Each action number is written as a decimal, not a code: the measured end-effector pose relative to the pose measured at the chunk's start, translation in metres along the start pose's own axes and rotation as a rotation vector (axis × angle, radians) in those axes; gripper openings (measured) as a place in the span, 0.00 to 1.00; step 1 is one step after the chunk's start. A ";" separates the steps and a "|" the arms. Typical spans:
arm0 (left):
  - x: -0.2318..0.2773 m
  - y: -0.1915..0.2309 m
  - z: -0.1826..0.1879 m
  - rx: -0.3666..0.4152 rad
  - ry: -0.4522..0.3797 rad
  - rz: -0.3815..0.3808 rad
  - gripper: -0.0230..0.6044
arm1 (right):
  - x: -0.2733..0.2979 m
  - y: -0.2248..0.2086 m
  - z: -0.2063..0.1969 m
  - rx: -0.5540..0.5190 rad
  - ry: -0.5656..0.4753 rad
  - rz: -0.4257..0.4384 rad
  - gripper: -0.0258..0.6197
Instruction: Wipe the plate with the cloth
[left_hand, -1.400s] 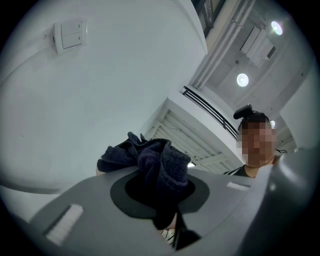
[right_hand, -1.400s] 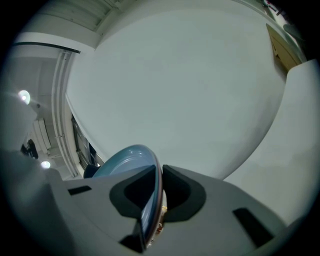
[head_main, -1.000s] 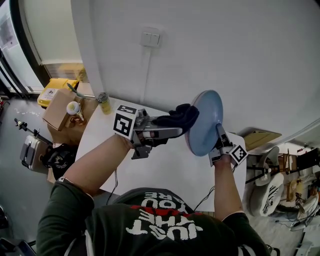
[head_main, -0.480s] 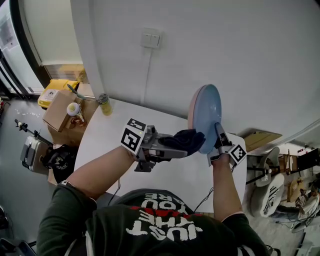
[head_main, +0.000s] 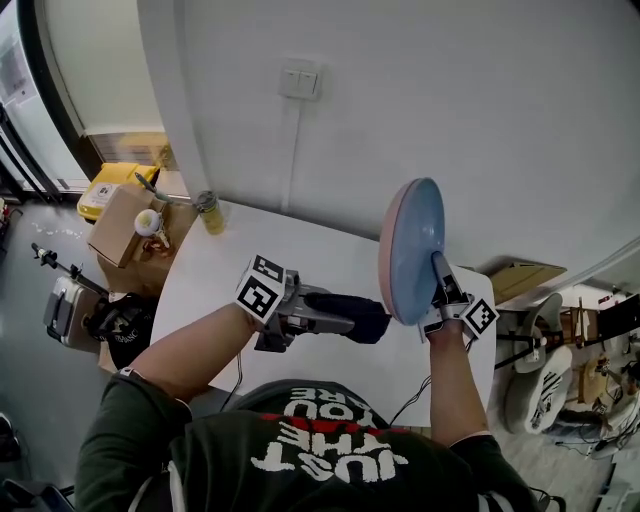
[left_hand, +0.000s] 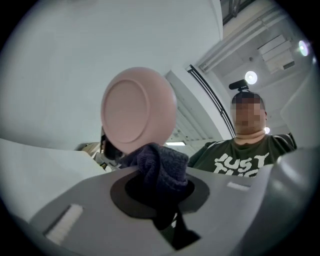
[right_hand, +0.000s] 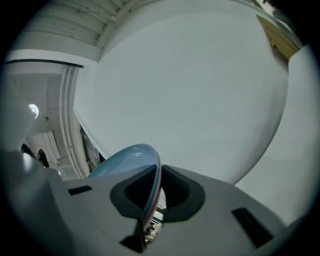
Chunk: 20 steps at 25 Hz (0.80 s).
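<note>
The plate (head_main: 412, 250), blue on its face and pink on the back, stands on edge above the white table (head_main: 230, 275). My right gripper (head_main: 437, 272) is shut on its lower rim. In the right gripper view the rim (right_hand: 151, 192) runs between the jaws of the right gripper (right_hand: 156, 192). My left gripper (head_main: 340, 312) is shut on a dark knitted cloth (head_main: 358, 316), low and left of the plate and apart from it. In the left gripper view the cloth (left_hand: 161, 167) bulges out of the left gripper (left_hand: 160, 192), with the plate's pink back (left_hand: 138, 109) behind it.
A yellow-green can (head_main: 209, 210) stands at the table's far left corner. Beside the table are a cardboard box (head_main: 125, 225) and a yellow bin (head_main: 108, 185). A white wall with a switch (head_main: 300, 80) runs behind. Chairs (head_main: 540, 385) stand at the right.
My left gripper has dropped down and leftward with the cloth, off the plate's face. The plate has risen a little and turned more edge-on in the right gripper.
</note>
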<state>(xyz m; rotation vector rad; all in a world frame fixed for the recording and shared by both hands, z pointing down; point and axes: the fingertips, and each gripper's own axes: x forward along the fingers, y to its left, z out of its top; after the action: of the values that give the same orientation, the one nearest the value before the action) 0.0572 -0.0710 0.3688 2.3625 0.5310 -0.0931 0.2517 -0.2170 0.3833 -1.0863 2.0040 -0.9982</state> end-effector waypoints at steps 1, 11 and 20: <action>-0.011 0.008 -0.003 -0.014 -0.006 0.033 0.12 | -0.001 0.003 -0.004 -0.013 0.021 0.009 0.09; -0.111 0.073 0.113 0.052 -0.238 0.305 0.12 | -0.007 0.021 -0.107 -0.016 0.330 0.089 0.09; -0.055 0.103 0.115 -0.011 -0.164 0.202 0.12 | 0.014 0.058 -0.167 -0.005 0.473 0.196 0.09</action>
<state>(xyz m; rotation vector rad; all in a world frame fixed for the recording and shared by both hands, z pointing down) 0.0569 -0.2350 0.3583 2.3581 0.2128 -0.1892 0.0889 -0.1555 0.4164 -0.6761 2.4297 -1.2271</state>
